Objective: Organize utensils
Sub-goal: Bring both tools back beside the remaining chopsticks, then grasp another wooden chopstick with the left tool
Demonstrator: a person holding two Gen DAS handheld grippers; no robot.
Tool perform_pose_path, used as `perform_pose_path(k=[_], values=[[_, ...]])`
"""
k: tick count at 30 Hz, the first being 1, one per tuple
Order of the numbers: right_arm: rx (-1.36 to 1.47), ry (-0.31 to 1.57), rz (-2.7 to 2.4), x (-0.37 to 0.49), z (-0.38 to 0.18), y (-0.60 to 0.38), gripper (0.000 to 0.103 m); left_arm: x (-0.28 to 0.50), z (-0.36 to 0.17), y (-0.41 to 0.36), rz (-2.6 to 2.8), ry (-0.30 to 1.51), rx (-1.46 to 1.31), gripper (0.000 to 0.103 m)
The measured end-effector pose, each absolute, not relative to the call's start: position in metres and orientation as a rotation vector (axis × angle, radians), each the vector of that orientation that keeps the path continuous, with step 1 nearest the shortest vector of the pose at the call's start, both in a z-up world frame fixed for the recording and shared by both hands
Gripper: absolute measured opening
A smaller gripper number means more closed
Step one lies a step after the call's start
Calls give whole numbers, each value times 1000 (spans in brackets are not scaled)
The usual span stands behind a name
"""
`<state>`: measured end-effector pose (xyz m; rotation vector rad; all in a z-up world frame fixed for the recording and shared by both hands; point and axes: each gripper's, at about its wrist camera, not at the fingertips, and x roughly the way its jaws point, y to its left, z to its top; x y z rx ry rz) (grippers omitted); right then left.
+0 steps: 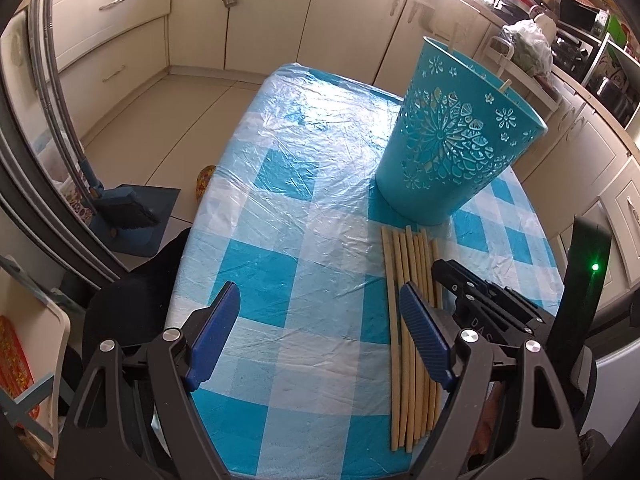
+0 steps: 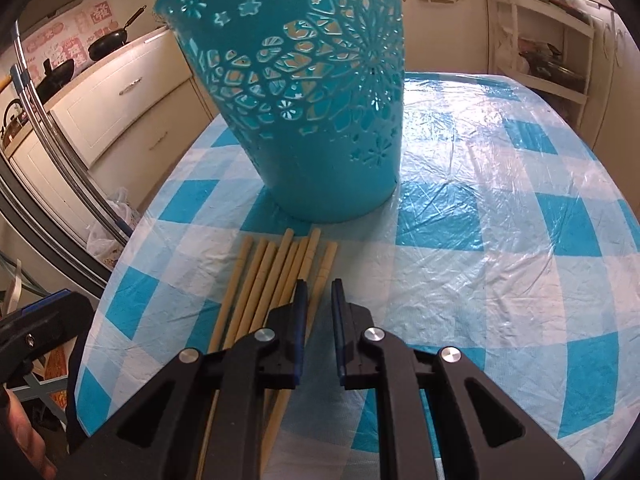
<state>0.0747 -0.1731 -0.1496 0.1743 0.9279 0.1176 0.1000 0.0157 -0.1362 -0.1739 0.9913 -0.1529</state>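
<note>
While the row of pale wooden chopsticks [image 2: 276, 280] lies flat just before the teal cut-out plastic basket [image 2: 304, 92], the right gripper [image 2: 320, 300] hovers over its right edge, fingers nearly together and clamping nothing. The left gripper [image 1: 316, 320] spreads wide, the sticks under its right finger. A blue-and-white checked plastic tablecloth [image 1: 280, 208] covers the table; cream kitchen cabinets [image 1: 120, 20] stand behind.

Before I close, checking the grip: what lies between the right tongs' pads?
One chopstick runs between the right tongs, seen in the right wrist view.
</note>
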Motion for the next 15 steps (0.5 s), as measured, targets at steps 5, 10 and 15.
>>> perform_pose_path(k=[5,10,15], values=[[106,945,130,74,-148,-172,7,114,-145,2,-163,1014,-152,78],[108,939,138,64,-149,-191,7,131,-155,-21,-165,1031,-86,78],[160,927,156,62,-150,-198,6,143,-167,-39,-126,1050,-10,78]])
